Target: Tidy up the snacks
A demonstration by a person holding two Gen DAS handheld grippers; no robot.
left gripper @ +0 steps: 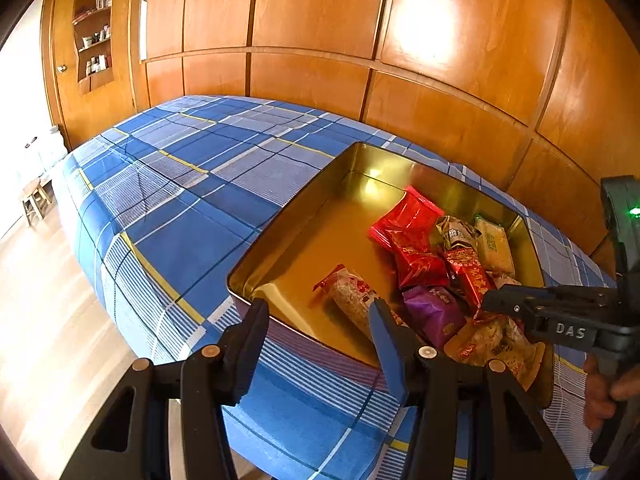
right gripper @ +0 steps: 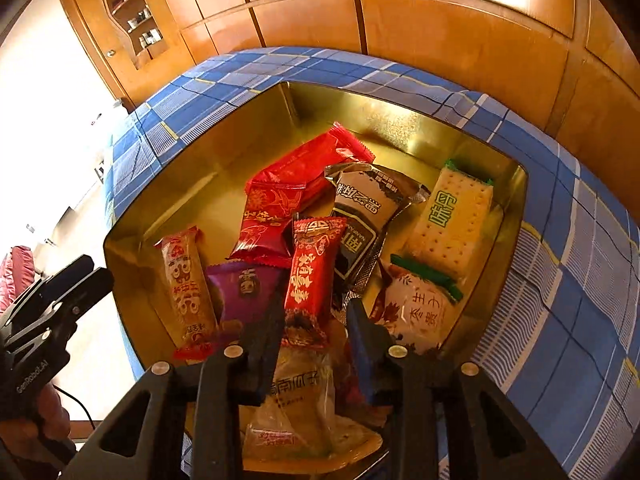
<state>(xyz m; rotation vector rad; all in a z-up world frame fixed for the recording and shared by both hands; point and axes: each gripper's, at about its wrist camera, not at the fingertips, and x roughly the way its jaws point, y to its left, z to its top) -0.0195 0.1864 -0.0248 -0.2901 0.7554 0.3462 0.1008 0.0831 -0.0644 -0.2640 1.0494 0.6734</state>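
A gold tin (left gripper: 280, 216) sits on the blue checked cloth and holds several wrapped snacks at its right end. Among them are a big red packet (right gripper: 296, 176), a dark packet (right gripper: 368, 196), a cracker pack (right gripper: 452, 220), a purple one (right gripper: 244, 292) and a long roll (right gripper: 184, 280). My right gripper (right gripper: 316, 320) hangs over that pile, shut on the lower end of a small red packet (right gripper: 316, 264). My left gripper (left gripper: 318, 312) stands open astride the tin's near-left wall, one finger outside and one inside, next to the long roll (left gripper: 352, 292).
The tin's left half (left gripper: 320, 248) is bare gold floor. The blue cloth (left gripper: 192, 200) stretches far to the left, then drops to a wooden floor (left gripper: 40, 300). Wood panelling (left gripper: 320, 20) stands close behind. A person's hand (left gripper: 600, 392) holds the right gripper's handle.
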